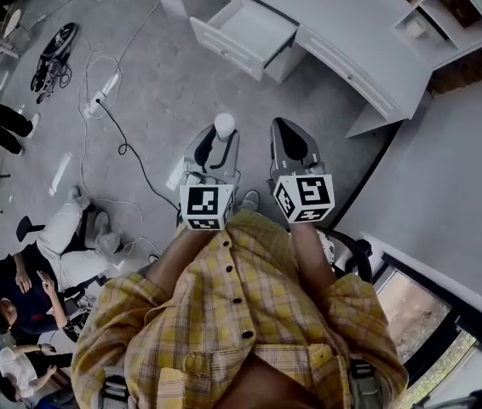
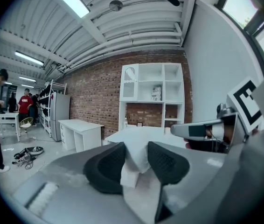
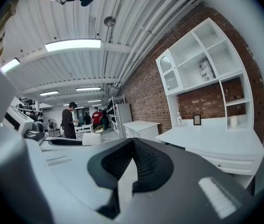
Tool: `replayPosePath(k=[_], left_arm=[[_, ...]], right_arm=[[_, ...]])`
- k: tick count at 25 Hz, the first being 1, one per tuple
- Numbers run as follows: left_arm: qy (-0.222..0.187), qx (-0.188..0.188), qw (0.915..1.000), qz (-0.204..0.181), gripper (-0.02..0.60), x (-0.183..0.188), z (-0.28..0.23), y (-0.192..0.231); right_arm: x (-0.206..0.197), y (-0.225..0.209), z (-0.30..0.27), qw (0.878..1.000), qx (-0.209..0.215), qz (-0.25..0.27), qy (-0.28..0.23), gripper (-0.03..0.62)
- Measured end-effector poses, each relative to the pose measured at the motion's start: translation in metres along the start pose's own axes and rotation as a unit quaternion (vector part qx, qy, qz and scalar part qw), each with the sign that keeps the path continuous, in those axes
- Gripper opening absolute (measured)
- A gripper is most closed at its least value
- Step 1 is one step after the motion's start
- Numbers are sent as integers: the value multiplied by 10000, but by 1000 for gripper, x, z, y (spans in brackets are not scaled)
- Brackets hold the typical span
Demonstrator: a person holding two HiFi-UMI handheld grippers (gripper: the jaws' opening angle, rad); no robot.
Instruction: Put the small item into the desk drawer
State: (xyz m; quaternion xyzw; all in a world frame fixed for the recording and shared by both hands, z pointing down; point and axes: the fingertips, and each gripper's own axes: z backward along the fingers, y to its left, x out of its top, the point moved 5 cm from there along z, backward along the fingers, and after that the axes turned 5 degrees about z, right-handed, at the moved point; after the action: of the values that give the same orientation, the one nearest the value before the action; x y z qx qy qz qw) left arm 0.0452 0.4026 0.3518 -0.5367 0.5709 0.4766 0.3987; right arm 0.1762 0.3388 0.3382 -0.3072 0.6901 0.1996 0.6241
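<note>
A grey floor (image 1: 164, 83) strewn with cables (image 1: 122, 135) spreads ahead of both sets of fingers. Beyond it stands the white worktop (image 1: 352, 32), well apart from the fingertips. A white shelf unit (image 2: 153, 97) rises from the worktop's back edge against a brick wall (image 2: 94, 92). The worktop's drawer (image 1: 254, 28) stands open toward the fingers, its bottom bare.

The person holds the left gripper (image 1: 219, 147) and the right gripper (image 1: 289, 136) side by side in front of a yellow checked shirt (image 1: 249, 313), both pointing toward the worktop. The left fingers (image 2: 106, 167) stand fairly wide and are clamped on the small white item (image 2: 134, 157). It fills the gap between the pads and pokes out past the fingertips, well short of the drawer. The right fingers (image 3: 150, 164) are closed on each other — tips meeting, nothing between them. In the right gripper view the item shows as a pale stub off to the left of those fingers.
</note>
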Motion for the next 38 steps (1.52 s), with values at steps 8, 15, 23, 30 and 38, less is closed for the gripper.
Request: replayPosePath(k=[8, 15, 23, 30, 38], left_arm=[[111, -32, 9999, 85, 166, -9, -24, 4], [91, -205, 9997, 117, 166, -2, -68, 23], [76, -383, 9991, 155, 166, 17, -136, 57], [157, -579, 9981, 135, 166, 42, -201, 92], [305, -955, 9950, -20, 166, 71, -274, 130]], right_arm=[[-6, -15, -12, 10000, -56, -40, 70, -2], [-1, -33, -53, 9998, -157, 12, 79, -2], [8, -59, -122, 9995, -263, 30, 171, -2], [23, -80, -190, 9988, -408, -71, 264, -2], [45, -107, -263, 9967, -724, -169, 318, -2]])
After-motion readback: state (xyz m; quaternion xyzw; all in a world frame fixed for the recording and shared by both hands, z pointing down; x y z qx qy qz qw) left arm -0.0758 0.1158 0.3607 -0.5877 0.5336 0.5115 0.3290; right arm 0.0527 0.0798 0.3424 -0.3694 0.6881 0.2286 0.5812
